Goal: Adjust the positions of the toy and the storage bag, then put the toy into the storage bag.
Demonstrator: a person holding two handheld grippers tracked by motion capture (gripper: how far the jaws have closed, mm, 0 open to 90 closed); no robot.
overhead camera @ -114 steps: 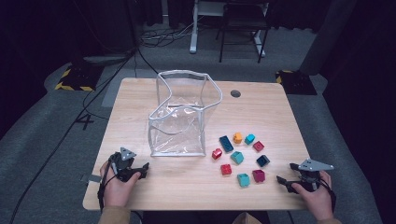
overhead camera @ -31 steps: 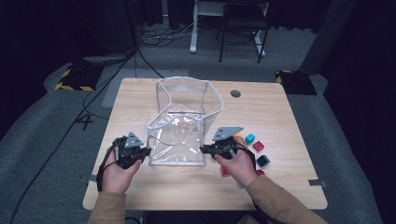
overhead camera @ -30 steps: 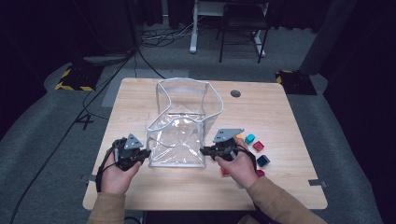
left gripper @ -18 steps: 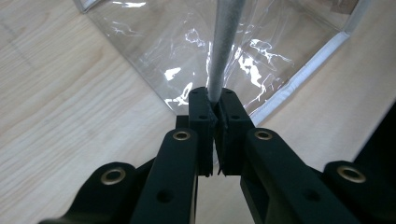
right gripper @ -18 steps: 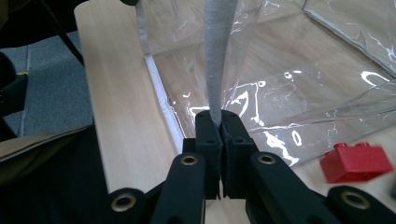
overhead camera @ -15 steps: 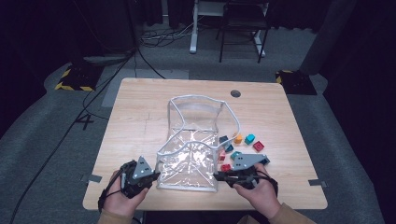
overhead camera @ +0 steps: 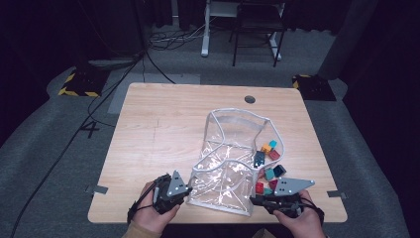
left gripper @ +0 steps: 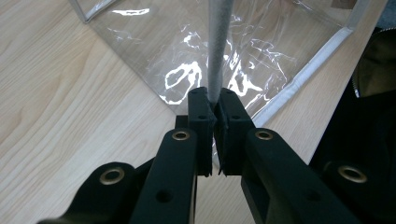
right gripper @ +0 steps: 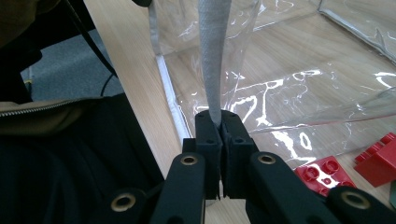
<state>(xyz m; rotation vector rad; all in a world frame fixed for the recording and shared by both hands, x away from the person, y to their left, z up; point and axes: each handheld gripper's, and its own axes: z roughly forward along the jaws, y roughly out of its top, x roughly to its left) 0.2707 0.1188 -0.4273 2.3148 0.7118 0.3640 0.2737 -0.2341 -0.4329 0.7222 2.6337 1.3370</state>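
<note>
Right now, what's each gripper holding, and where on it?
Both hold the clear plastic bag by its grey edge binding: left gripper and right gripper each clamp a strip.

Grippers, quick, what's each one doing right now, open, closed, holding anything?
Left gripper: closed, fingers pinching the grey rim of the clear plastic bag.
Right gripper: closed, fingers pinching the bag's grey rim on its other side.

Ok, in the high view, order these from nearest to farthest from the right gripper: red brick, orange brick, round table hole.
From the right gripper:
1. Red brick, just above it, beside the clear bag.
2. Orange brick, farther up the table.
3. Round table hole, near the far edge.
</note>
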